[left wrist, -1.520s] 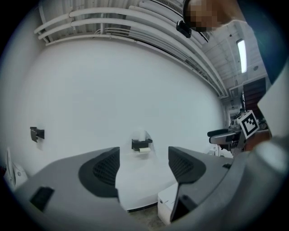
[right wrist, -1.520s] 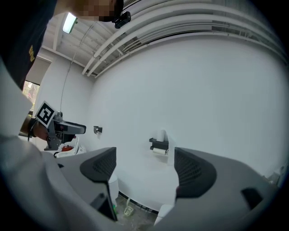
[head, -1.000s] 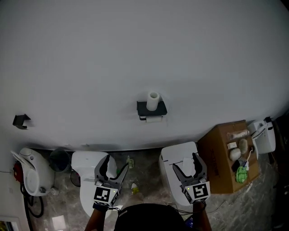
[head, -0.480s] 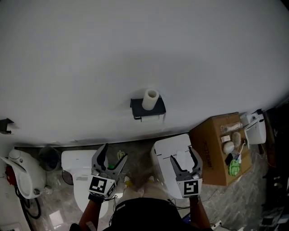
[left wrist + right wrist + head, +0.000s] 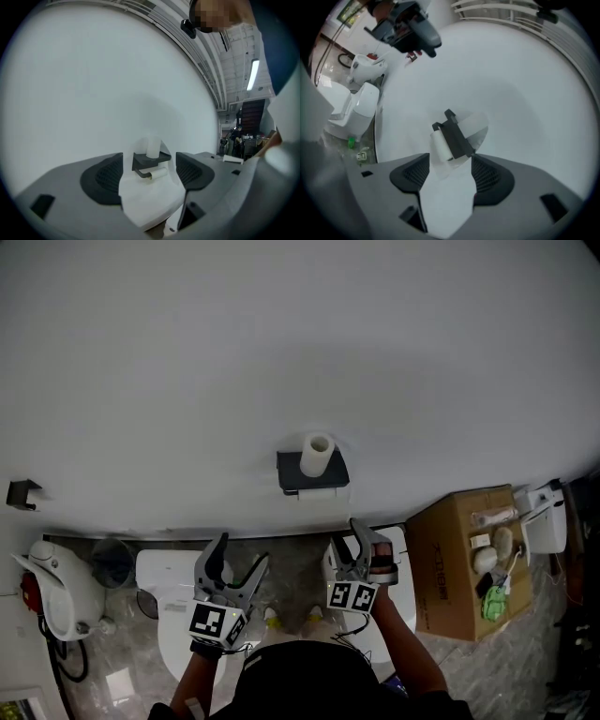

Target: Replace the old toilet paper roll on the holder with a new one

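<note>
A plain white wall (image 5: 281, 352) fills the upper frame of the head view, with a small black bracket (image 5: 21, 493) at its left edge. Below it runs a marbled grey floor (image 5: 291, 563). A white toilet (image 5: 167, 582) stands lower left and a cardboard box (image 5: 455, 563) lower right. A strip light (image 5: 252, 74) glows upper right in the left gripper view.

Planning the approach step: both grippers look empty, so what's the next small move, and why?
Probably carry the right gripper forward to the thin old roll under the black holder. Both grippers are short of the wall, the right's jaws closing on nothing, the left gripper open and empty.
</note>
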Tool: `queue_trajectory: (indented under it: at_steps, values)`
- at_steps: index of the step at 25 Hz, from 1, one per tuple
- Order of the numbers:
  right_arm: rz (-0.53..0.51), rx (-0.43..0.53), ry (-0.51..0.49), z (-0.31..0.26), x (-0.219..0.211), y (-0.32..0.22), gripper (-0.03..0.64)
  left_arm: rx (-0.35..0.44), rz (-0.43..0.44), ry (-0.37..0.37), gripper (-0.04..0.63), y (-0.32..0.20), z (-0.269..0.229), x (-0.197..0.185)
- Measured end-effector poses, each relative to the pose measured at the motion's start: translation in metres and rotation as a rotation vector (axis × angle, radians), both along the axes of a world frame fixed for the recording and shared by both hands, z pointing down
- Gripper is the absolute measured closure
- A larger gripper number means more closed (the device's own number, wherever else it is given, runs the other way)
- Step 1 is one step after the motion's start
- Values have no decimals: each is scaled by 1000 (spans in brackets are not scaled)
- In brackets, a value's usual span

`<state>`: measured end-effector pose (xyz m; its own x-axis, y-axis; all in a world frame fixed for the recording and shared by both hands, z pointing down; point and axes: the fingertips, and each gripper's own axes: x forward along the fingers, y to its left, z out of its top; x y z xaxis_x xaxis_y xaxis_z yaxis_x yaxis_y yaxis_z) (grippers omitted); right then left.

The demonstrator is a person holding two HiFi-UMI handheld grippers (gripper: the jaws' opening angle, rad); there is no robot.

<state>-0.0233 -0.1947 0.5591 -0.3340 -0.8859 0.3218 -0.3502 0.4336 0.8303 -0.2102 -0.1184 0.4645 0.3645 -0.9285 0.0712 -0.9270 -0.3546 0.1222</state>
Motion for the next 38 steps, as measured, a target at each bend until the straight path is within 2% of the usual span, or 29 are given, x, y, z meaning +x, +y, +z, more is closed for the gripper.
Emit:
queue_trajectory:
  at_steps: [5,9,12,18,23,28,38]
  values:
    - [-60,-30,91,40,-28,-36,336,-29,-1,-16,249,-2,-6,4]
    - [-113,-32,174,56,-51,-59,336,22,-22,-16,249,-9,-8,2]
    - [-130,-8,225,62,-63,-74,336,24,-35,-28,249,-14,-11,0]
    - [-138,-12,253,71,-71,-90,339,5,-74,-32,249,-14,-6,-6]
    - [-144,-8,265,78,-78,-102,348,31,-70,-40,249,-23,-16,-1]
    - [-140,20,279,75,-82,-104,394,10,-71,-49,249,-25,-15,1]
    - [-85,25,291,71,-52,-107,400,34,-40,-45,249,-35,-21,18]
